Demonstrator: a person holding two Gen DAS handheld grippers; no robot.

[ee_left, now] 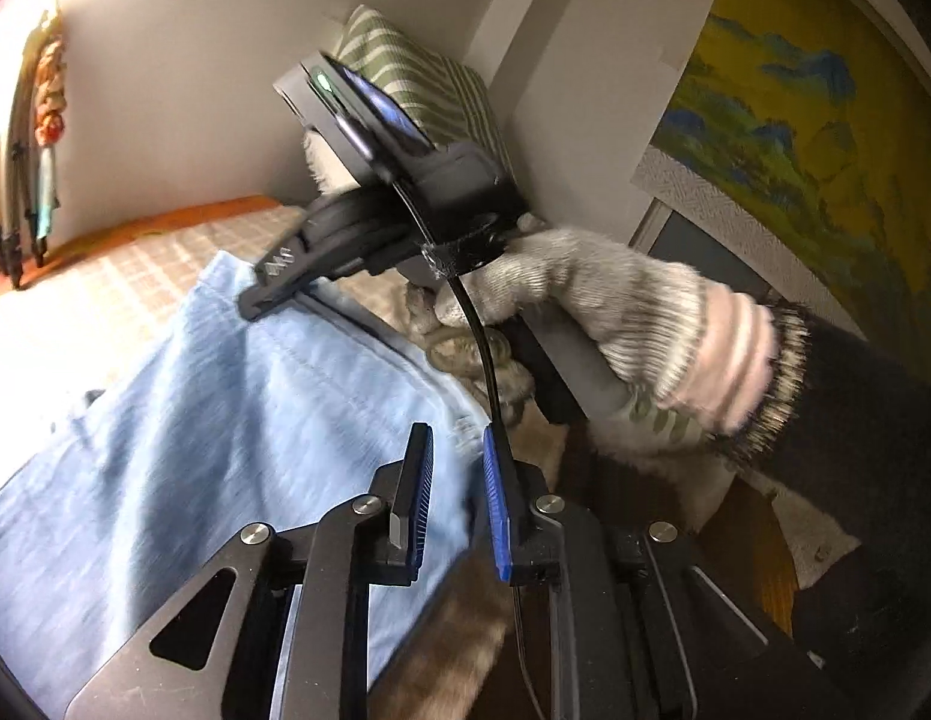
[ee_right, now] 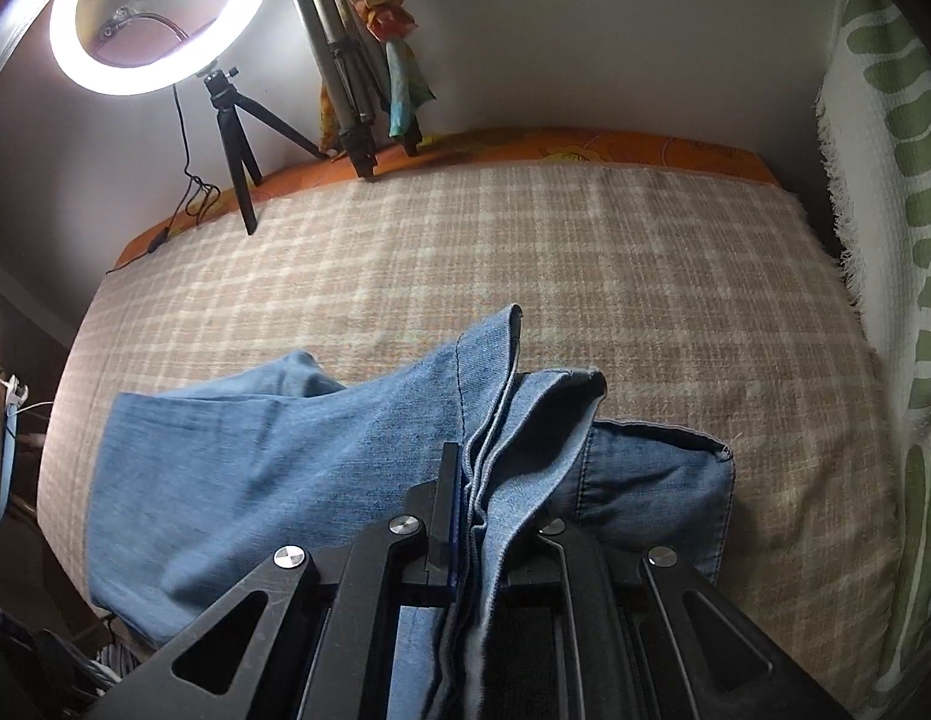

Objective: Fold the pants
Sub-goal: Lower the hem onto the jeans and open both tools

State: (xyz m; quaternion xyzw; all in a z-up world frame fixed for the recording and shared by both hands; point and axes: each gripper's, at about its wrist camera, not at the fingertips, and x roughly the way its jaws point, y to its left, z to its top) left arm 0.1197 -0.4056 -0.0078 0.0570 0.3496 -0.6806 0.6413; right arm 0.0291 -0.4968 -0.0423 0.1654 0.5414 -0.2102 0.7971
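1. Pants point(ee_right: 273, 468), light blue denim, lie on the checked bed cover point(ee_right: 525, 252); the hem end is bunched in the right hand-held gripper point(ee_right: 471, 516), jaws clamped on several layers.
2. Left hand-held gripper point(ee_left: 456, 492): jaws slightly apart, fabric edge between them, pads not pressing.
3. Close left fully on that edge before moving.
4. Then carry both ends level, so the edges line up.

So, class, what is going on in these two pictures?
A person in knitted gloves is folding blue jeans on a checked blanket, with a gripper in each hand. The right gripper is shut on bunched layers of denim. The left gripper stands slightly open at the jeans' edge, gripping nothing.
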